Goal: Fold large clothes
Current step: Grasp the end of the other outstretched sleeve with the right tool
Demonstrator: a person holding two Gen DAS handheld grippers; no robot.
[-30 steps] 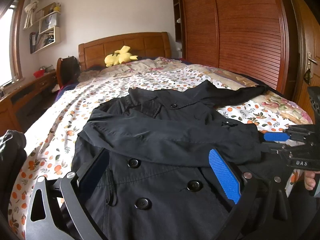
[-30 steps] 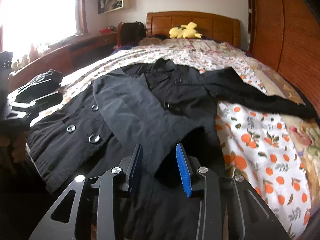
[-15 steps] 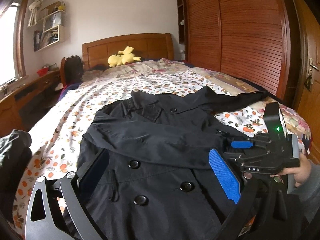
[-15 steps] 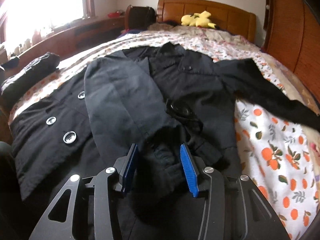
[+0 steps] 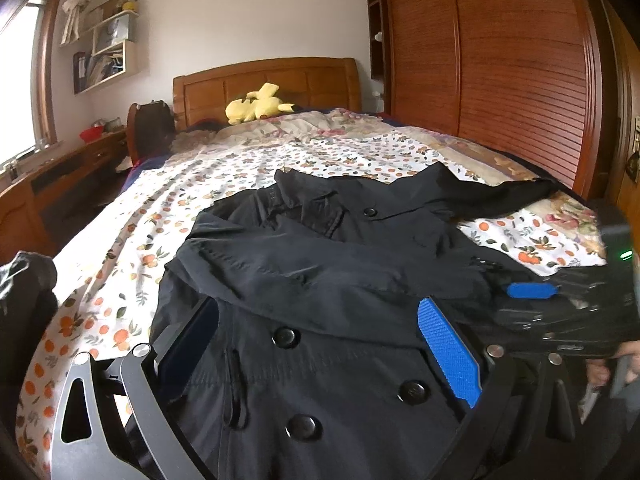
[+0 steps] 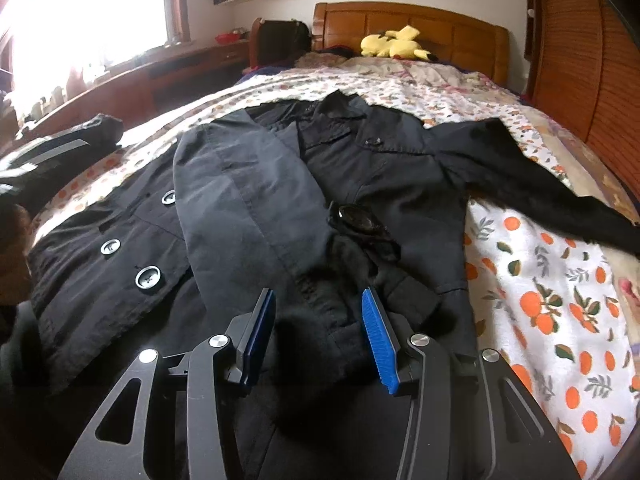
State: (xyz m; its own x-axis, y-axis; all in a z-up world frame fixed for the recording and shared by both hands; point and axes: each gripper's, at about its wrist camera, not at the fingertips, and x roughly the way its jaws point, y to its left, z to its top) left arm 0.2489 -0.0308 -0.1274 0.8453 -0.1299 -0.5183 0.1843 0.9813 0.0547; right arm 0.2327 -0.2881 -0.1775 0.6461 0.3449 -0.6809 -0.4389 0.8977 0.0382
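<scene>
A black double-breasted coat [image 5: 320,280] lies face up on the flower-print bed sheet [image 5: 120,280]. One sleeve [image 6: 248,208] is folded across the chest, and the other sleeve [image 6: 540,188] stretches out to the right. My right gripper [image 6: 320,324] hovers low over the folded sleeve's cuff [image 6: 332,304]. Its blue pads [image 6: 378,340] stand apart and do not press the cloth. My left gripper [image 5: 320,344] is wide open over the coat's buttoned front, with nothing held. In the left wrist view, the right gripper [image 5: 560,304] is at the coat's right edge.
A yellow plush toy [image 5: 256,104] sits by the wooden headboard [image 5: 280,80]. A slatted wardrobe [image 5: 500,80] lines the right side and a desk [image 5: 60,172] the left. A dark bundle [image 5: 24,300] lies at the bed's left edge. A hand [image 5: 600,372] holds the right gripper.
The right gripper's jaws have widened and let go of the sleeve cuff, which now rests on the coat. That gripper sank lower, and the left gripper shifted a little.
</scene>
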